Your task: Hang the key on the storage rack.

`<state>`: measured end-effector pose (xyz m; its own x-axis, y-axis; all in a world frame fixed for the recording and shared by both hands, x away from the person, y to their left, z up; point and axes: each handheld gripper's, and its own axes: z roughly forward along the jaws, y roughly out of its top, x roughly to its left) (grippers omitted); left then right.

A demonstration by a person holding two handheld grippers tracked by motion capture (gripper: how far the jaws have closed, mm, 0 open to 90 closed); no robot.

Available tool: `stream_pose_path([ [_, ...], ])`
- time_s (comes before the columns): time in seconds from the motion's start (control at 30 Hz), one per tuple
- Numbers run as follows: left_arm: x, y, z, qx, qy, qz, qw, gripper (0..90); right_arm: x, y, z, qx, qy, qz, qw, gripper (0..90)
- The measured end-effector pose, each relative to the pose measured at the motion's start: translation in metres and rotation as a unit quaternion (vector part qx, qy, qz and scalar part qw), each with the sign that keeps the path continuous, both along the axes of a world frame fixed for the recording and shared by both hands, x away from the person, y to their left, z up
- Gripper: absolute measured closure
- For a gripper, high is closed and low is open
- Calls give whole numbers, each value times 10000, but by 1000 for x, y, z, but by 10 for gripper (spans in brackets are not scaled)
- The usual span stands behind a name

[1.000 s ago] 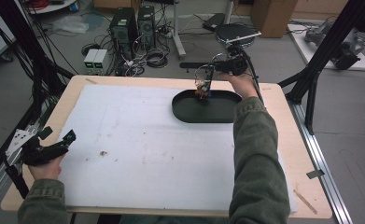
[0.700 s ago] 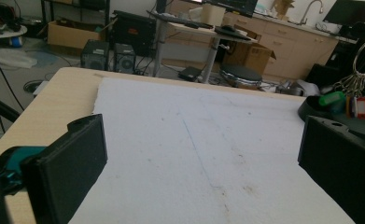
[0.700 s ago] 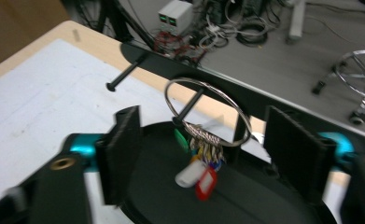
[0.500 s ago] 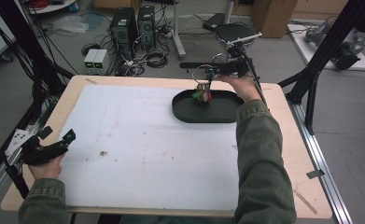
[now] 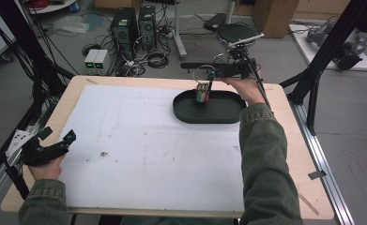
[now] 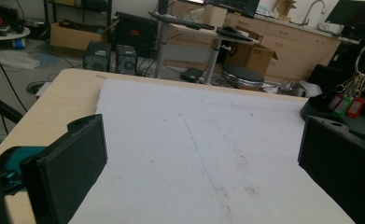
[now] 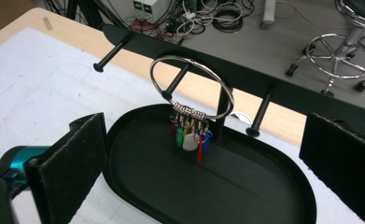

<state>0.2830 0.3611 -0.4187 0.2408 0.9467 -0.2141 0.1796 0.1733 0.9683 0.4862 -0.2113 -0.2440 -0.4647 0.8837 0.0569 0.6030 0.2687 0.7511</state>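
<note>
Two grippers apart, key ring on its peg

Two grippers were at the table, far from each other. The right gripper [image 5: 208, 78] was at the far side, over the black oval tray [image 5: 221, 114]. Its jaws had just been opening and stood wide apart, with nothing pressed between them. In the right gripper view, the key ring [image 7: 192, 88] hung on a peg of the black rack [image 7: 245, 70], ahead of the gripper and between the lines of its two jaws, but clear of both. The small coloured tags [image 7: 190, 135] hung down from the ring over the inside of the tray; whether they touched its floor could not be told.

The left gripper [image 5: 59, 145] lay at the near left edge of the table [image 5: 289, 154], well apart from the ring. Its jaws were also spread wide and held nothing. In the left gripper view the white mat [image 6: 194, 154] stretched between them, and the tags showed far off at the right.
</note>
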Motion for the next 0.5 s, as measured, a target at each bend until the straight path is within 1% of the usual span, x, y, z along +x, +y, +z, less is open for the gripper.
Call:
stream_pose_path([
  [0.1, 0, 0, 0, -10, 0, 0, 10000, 18, -4, -2, -3, 19, 42, -20, 10000, 4],
  [0.2, 0, -1, 0, -19, -3, -4, 10000, 18, -8, -5, -9, -4, 8, -42, 10000, 5],
  [0.23, 0, 0, 0, -20, 0, -6, 10000, 17, -10, -6, -11, -1, 62, -46, 10000, 5],
  [0.33, 0, -1, 0, -11, 0, -10, 10000, 18, -13, -7, -14, -95, 123, -53, 9999, 4],
  [0.37, 0, -1, 0, -13, 8, -13, 10000, 17, -14, -7, -15, -147, 87, -30, 9998, 5],
  [0.43, 0, 0, 0, -16, 5, -12, 10000, 18, -18, -9, -17, -57, 42, -55, 10000, 5],
  [0.5, 0, 0, 0, -11, 7, -10, 10000, 18, -22, -11, -20, -42, 22, -87, 10000, 5],
])
